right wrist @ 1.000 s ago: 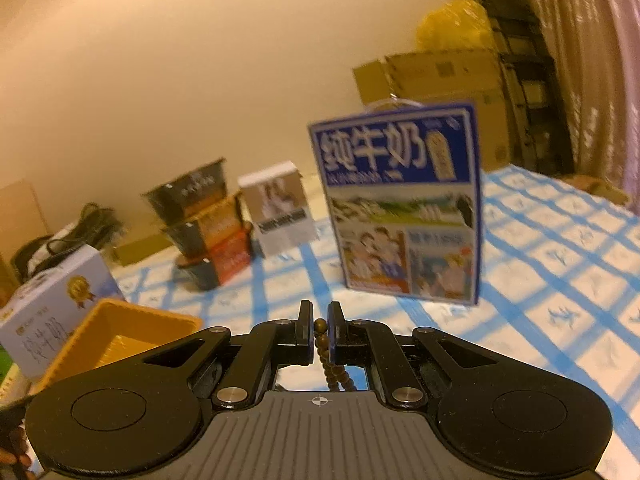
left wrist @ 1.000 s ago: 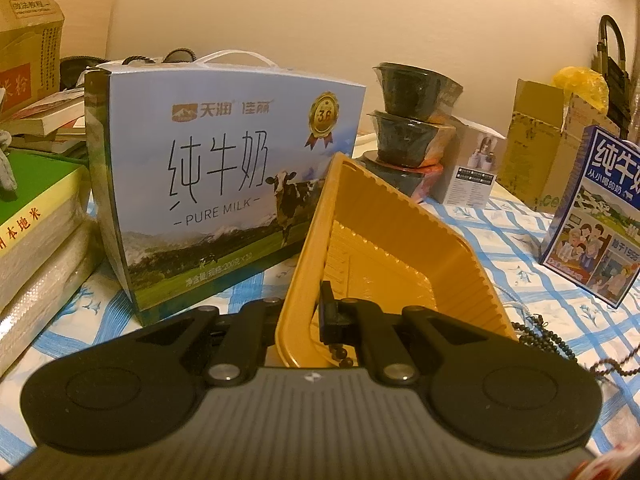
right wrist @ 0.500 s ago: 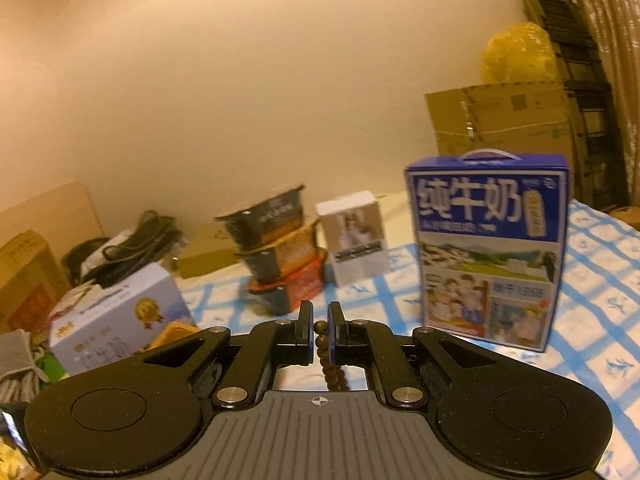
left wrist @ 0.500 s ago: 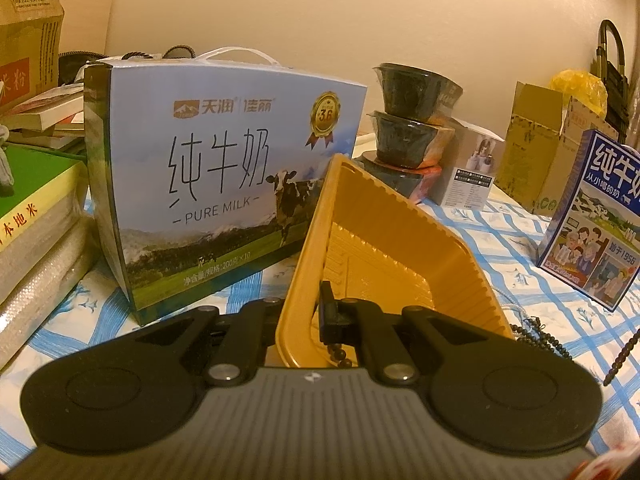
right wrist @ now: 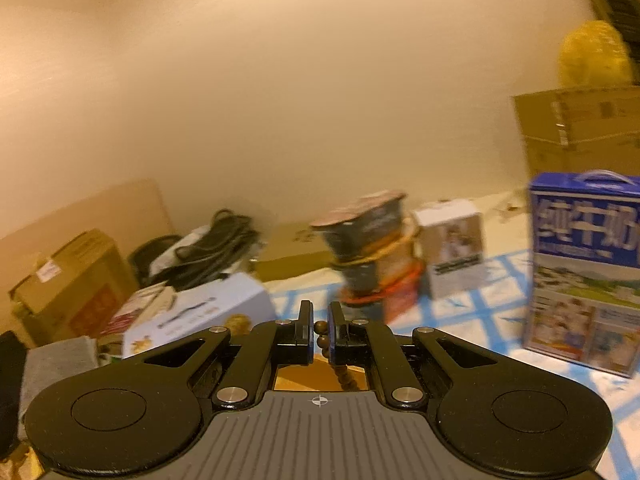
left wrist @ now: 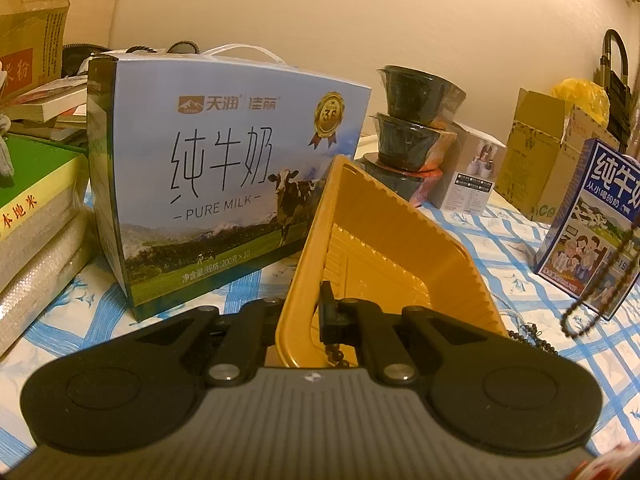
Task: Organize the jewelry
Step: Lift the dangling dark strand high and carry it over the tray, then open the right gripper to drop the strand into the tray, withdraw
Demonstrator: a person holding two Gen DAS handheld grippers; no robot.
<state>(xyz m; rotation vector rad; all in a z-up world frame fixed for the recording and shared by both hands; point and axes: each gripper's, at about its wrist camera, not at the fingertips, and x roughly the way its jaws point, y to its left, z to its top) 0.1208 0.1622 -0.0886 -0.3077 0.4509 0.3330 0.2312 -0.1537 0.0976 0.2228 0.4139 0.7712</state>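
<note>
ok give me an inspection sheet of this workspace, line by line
Surface: table under a blue-and-white checked cloth.
Job's things: yellow tray tilted up on its edge; brown bead string hanging; more dark beads on the cloth beside the tray.
Clutter: large milk carton, small milk box, stacked black bowls, white box, books.
Grippers: left tongs shut on the tray's rim; right tongs shut on the bead string.
Cables: black bundle by the wall.
Surroundings: plain wall, cardboard boxes.
</note>
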